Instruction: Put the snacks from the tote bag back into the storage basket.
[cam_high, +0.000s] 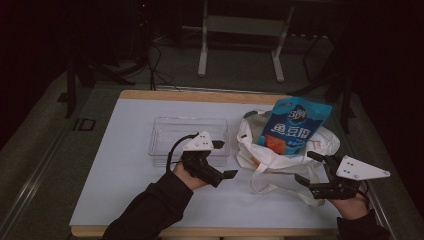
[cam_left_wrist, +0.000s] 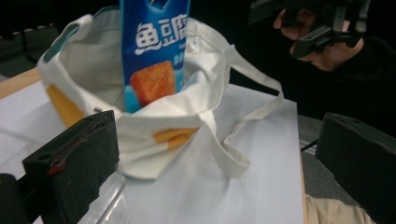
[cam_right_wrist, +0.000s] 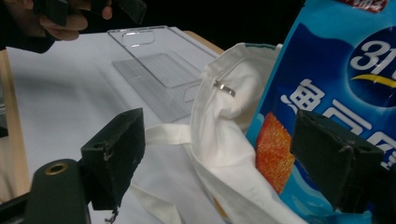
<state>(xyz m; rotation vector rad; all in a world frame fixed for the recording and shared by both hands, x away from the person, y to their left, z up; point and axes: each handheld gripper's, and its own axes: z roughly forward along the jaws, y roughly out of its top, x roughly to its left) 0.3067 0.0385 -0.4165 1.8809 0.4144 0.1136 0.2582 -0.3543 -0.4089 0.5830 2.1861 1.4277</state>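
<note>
a white rectangular table top (cam_high: 125, 175) with a pale wooden edge carries three items. a clear, shallow rectangular plastic tray (cam_high: 172, 131) sits near the middle, empty as far as the high view shows. just to its right lies a cream fabric tote bag with long strap handles (cam_high: 250, 145), slumped but with its mouth open upward; one strap loops out across the table toward the person's side. a blue glossy snack packet with white lettering and an orange square picture (cam_high: 292, 125) stands upright in the bag's mouth, its upper part rising well clear of the rim and its lower part hidden inside. orange patches show low in the bag, too obscured to identify. the left gripper (cam_high: 224, 160), held in the person's left hand (cam_high: 187, 175), sits above the tray's near right corner, its jaws spread apart and pointing toward the bag, holding nothing; in the left gripper view the bag and packet lie beyond the two separated black jaws. the right gripper (cam_high: 306, 167), held in the right hand (cam_high: 352, 205), is just beside the bag's right side, jaws likewise spread and empty; in the right gripper view the bag's rim and the packet show between its jaws, with no contact discernible. dark sleeves cover both forearms.
</note>
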